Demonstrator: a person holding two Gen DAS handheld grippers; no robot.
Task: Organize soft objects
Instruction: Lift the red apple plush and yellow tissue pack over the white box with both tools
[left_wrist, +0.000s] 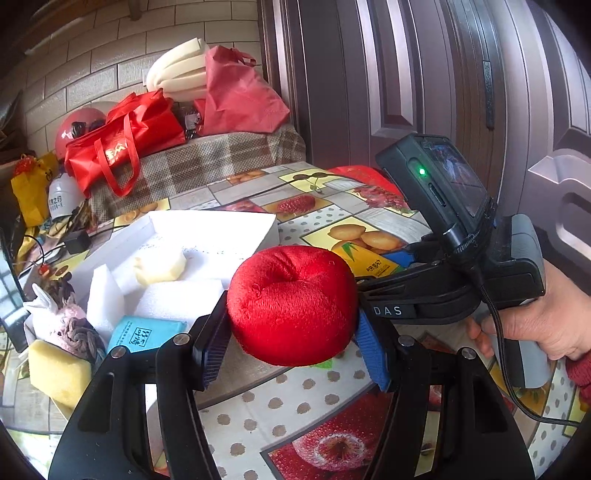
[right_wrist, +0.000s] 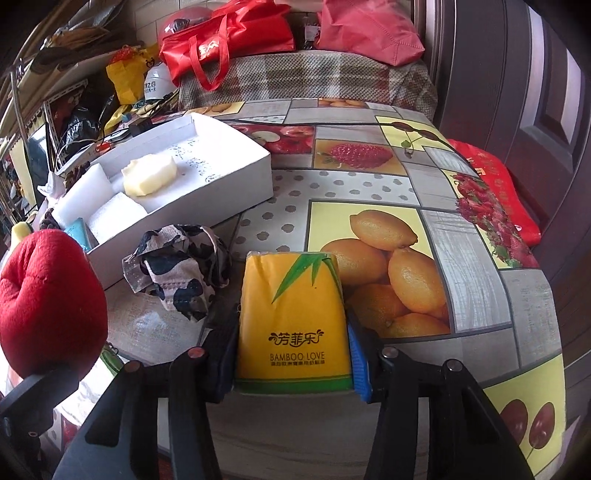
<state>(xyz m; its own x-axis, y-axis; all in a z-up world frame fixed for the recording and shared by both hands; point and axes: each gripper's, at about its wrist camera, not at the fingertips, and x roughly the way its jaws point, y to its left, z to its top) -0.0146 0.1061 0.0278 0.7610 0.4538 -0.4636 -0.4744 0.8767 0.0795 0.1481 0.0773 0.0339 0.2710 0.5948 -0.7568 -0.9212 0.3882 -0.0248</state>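
My left gripper (left_wrist: 291, 328) is shut on a red plush apple (left_wrist: 291, 304) and holds it above the table; the apple also shows at the left of the right wrist view (right_wrist: 48, 306). My right gripper (right_wrist: 291, 354) is shut on a yellow tissue pack (right_wrist: 293, 317) that rests on the fruit-print tablecloth (right_wrist: 369, 177). A white box (right_wrist: 236, 166) holds a cream sponge (right_wrist: 149, 179), white foam blocks (right_wrist: 88, 192) and a blue packet (left_wrist: 144, 332). A crumpled black-and-white patterned cloth (right_wrist: 181, 269) lies in front of the box.
A yellow sponge (left_wrist: 57, 373) and a pink knitted item (left_wrist: 75, 325) lie left of the box. Red bags (left_wrist: 122, 144) and foam rolls (left_wrist: 177, 74) sit on a plaid-covered surface behind. A dark door (left_wrist: 406, 74) stands at right. Cables and clutter fill the far left.
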